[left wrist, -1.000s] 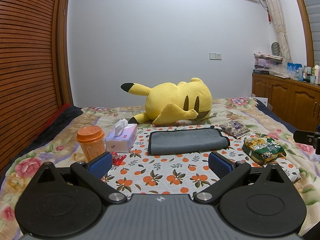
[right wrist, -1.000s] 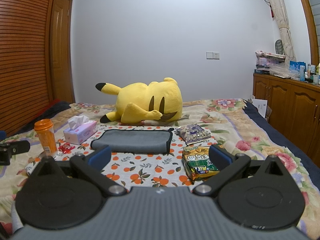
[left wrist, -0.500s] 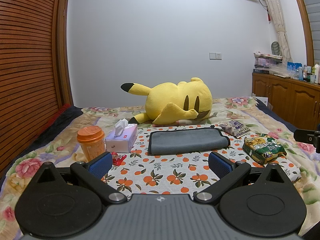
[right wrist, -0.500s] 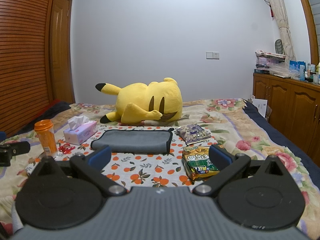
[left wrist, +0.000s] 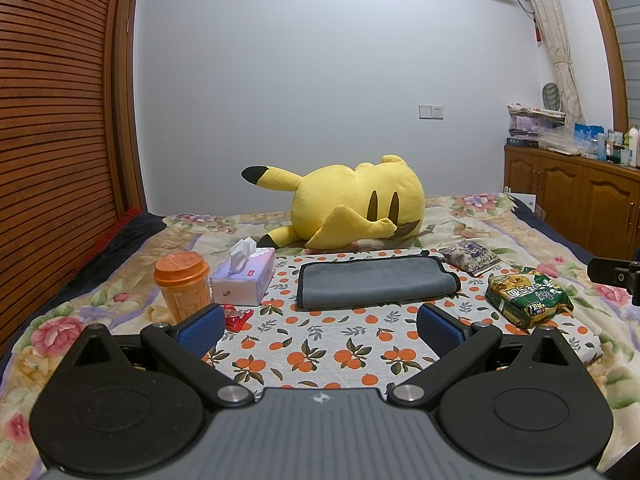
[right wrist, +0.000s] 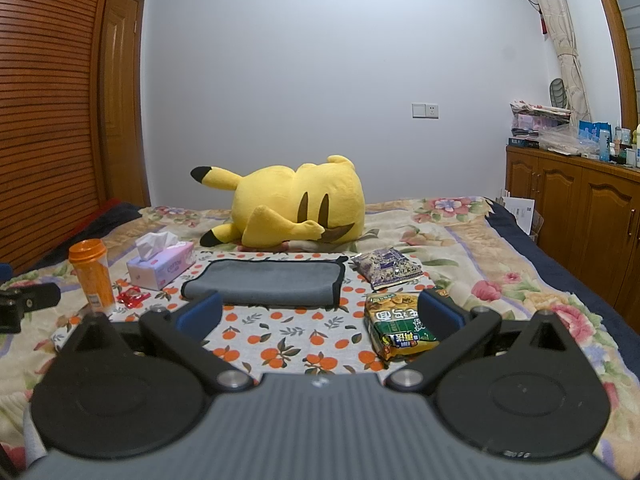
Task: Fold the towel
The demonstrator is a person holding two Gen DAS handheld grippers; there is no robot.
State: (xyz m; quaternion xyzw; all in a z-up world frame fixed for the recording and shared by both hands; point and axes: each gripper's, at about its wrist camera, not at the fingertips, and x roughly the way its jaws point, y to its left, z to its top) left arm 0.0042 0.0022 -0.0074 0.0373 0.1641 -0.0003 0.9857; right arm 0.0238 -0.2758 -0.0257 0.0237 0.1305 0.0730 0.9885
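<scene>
A grey towel with black edging [left wrist: 376,283] lies folded into a flat rectangle on an orange-print cloth [left wrist: 320,344] on the bed; it also shows in the right wrist view [right wrist: 266,282]. My left gripper [left wrist: 320,329] is open and empty, held back from the towel's near edge. My right gripper [right wrist: 320,314] is open and empty, also short of the towel and a little to its right. Both hover above the cloth, apart from the towel.
A yellow plush toy [left wrist: 352,208] lies behind the towel. A tissue box [left wrist: 244,278], an orange cup [left wrist: 183,286] and a red wrapper [left wrist: 236,316] sit left of it. Two snack packets [left wrist: 528,294] [left wrist: 470,254] lie to its right. A wooden cabinet [right wrist: 576,216] stands at the right.
</scene>
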